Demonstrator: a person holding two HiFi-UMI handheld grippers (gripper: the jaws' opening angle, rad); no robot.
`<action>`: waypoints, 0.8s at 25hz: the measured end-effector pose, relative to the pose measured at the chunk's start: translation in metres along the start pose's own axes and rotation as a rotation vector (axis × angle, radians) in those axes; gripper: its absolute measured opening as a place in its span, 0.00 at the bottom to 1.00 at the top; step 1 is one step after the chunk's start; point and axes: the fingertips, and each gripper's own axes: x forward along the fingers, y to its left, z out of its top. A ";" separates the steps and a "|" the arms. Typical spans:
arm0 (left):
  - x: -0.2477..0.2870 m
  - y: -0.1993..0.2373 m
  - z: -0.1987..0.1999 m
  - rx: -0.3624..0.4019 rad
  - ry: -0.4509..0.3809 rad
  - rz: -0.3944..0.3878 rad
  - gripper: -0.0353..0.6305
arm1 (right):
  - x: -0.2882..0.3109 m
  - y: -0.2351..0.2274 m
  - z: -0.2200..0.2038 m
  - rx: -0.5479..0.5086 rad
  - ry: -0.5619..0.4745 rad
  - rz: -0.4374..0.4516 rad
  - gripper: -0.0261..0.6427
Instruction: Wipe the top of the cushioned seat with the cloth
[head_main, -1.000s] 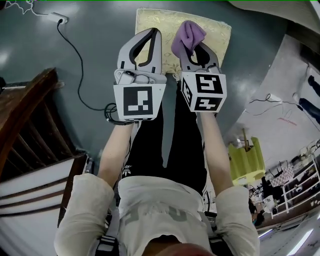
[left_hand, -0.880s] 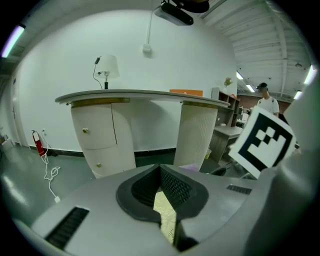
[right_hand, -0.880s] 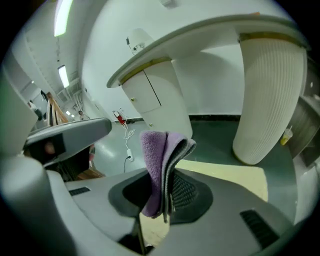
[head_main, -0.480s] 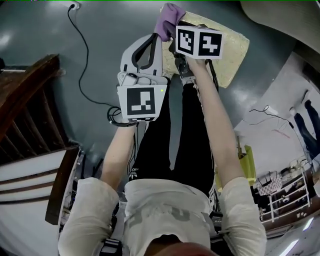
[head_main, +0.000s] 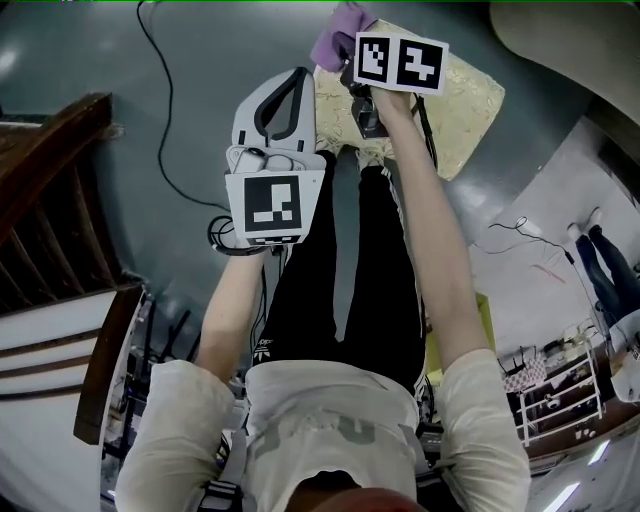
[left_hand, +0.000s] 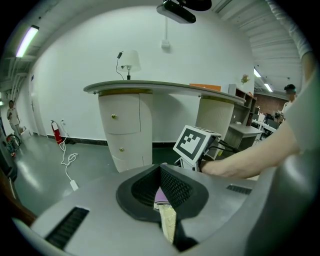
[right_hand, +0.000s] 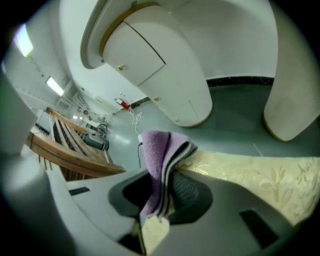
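The cushioned seat (head_main: 455, 100) is pale yellow with a leaf pattern and lies on the grey floor at the top of the head view. My right gripper (head_main: 348, 48) is shut on a folded purple cloth (head_main: 335, 38), held over the cushion's far left corner. In the right gripper view the cloth (right_hand: 162, 160) stands up between the jaws of that gripper (right_hand: 161, 202), with the cushion (right_hand: 250, 175) just below and to the right. My left gripper (head_main: 298, 78) is shut and holds nothing, beside the cushion's left edge. Through its jaws I glimpse the cloth (left_hand: 162, 196).
A wooden railing (head_main: 50, 200) runs along the left. A black cable (head_main: 165, 120) snakes over the floor beside the left gripper. A white curved counter with drawers (left_hand: 125, 130) stands ahead. The person's legs (head_main: 340, 290) stretch toward the cushion.
The right gripper has swung the cloth from the cushion's middle to its far left corner, turning its marker cube face up. The left gripper has hardly moved.
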 end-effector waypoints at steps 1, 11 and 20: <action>0.000 -0.002 0.000 0.000 0.000 -0.001 0.06 | -0.001 -0.001 -0.001 0.012 -0.003 0.006 0.18; 0.017 -0.041 0.013 0.011 -0.020 -0.057 0.06 | -0.037 -0.036 -0.007 0.043 -0.032 -0.017 0.18; 0.031 -0.091 0.023 0.036 -0.022 -0.121 0.06 | -0.085 -0.099 -0.027 0.075 -0.036 -0.078 0.18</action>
